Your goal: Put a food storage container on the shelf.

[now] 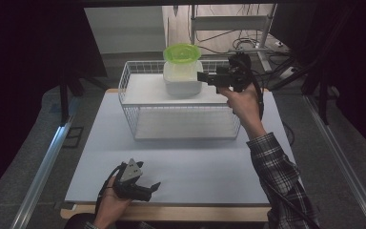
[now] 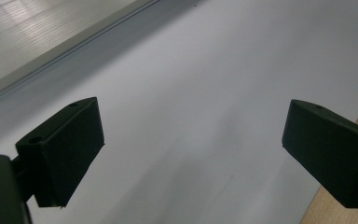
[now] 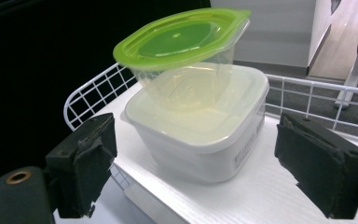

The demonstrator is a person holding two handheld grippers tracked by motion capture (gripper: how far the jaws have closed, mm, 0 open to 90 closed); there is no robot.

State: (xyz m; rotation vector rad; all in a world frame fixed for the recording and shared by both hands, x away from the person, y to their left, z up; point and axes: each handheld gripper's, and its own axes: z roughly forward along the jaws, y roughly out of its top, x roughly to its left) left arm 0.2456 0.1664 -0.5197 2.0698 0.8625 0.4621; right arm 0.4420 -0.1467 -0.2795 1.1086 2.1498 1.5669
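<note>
the right claw (image 1: 201, 76) is hovering with its jaws spread wide and nothing between them, pointing at the white square container (image 3: 200, 135) that is sitting on the top shelf of the white wire rack (image 1: 131, 86), toward the shelf's back edge. on that container's lid a clear round tub (image 3: 186, 84) is perching, tilted, capped with a lime green lid (image 3: 182, 39). both look like thin moulded plastic, smooth and a little glossy, so they are probably light and somewhat flexible, and slippery under the pads (the tilted tub seems likely to slide or tip at a nudge). the safest hold looks to be across the square container's opposite walls, just under its rim, where the plastic is stiffest. the shelf board is showing a pale wood-grain finish, the rack's wire a fine white grid. the left claw (image 1: 147, 188) is resting low over the near edge of the bench (image 1: 181, 167), its jaws also wide apart and empty above the matte white surface.
</note>
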